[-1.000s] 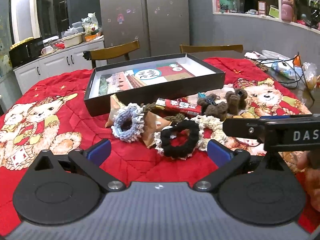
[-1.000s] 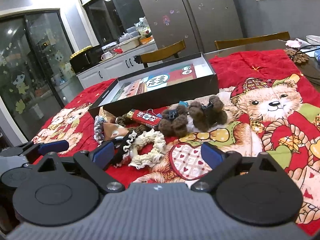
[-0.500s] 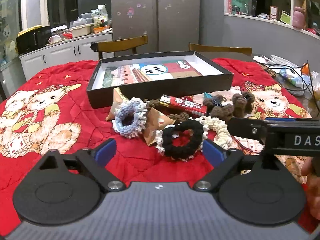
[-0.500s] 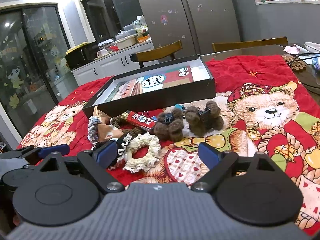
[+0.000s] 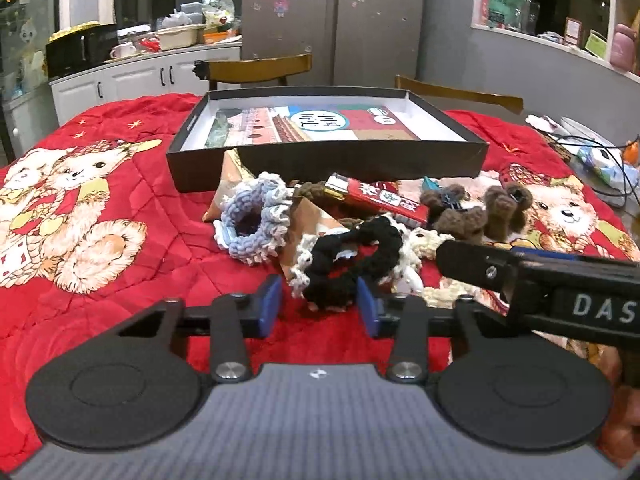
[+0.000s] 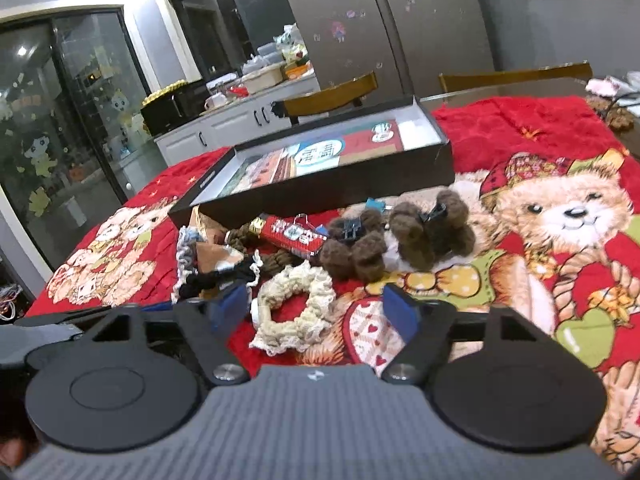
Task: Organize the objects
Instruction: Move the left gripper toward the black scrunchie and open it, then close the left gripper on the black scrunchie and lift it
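black scrunchie lying flat on red quilt, nearest item of the pile, partly over cream scrunchie which spreads out to its right. blue-grey scrunchie left of black one, leaning on tan paper packets; red candy bar wrapper behind, tilted, beside brown fuzzy hair clips with dark claw clips on top, olive braided tie partly hidden under pile. open black shallow box behind all, printed sheet flat inside, pile just at its front wall.
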Demonstrator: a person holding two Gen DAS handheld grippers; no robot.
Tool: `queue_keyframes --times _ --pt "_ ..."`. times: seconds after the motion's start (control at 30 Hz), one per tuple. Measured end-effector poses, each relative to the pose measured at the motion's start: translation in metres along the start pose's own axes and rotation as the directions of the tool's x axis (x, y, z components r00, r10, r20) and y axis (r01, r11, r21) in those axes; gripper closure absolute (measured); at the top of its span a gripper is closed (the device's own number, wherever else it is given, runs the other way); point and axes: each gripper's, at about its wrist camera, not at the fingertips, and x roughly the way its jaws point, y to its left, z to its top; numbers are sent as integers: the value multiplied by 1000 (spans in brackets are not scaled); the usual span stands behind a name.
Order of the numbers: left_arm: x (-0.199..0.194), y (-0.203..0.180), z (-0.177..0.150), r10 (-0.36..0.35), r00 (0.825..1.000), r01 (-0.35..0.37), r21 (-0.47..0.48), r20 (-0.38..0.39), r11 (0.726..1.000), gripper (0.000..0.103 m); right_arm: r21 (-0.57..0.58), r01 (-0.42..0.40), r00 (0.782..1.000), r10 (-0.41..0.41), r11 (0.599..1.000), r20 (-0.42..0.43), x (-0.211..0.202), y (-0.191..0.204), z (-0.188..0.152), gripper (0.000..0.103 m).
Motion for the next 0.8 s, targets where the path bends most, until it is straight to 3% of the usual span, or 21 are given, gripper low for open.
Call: queue_keyframes --times 0.1,0.27,0.47,0.57,0.6,0.63,0.8 --pt "0 1 -4 5 1000 -5 -19 16 1000 65 14 -5 1000 6 1000 -21 5 -1 -2 45" --pt "-4 1 -8 0 999 1 -31 50 1000 75 34 -30 1000 30 999 -9 9 -2 -4 46" --pt "1 11 -8 -9 999 14 -106 41 994 85 93 -35 999 35 995 3 18 -4 -2 49" --pt "1 11 -8 -9 999 13 -102 40 995 85 68 4 1000 -4 998 -6 21 2 -1 65" --pt "1 10 -8 -6 999 10 -99 40 995 85 63 16 1000 -16 998 -13 23 2 -1 80" --pt "1 9 -8 -2 999 6 -96 40 995 85 65 32 999 -31 997 -18 23 2 -1 85" --pt "-2 9 -9 8 999 -3 -96 52 995 89 76 26 1000 -25 997 -11 22 -1 -1 87"
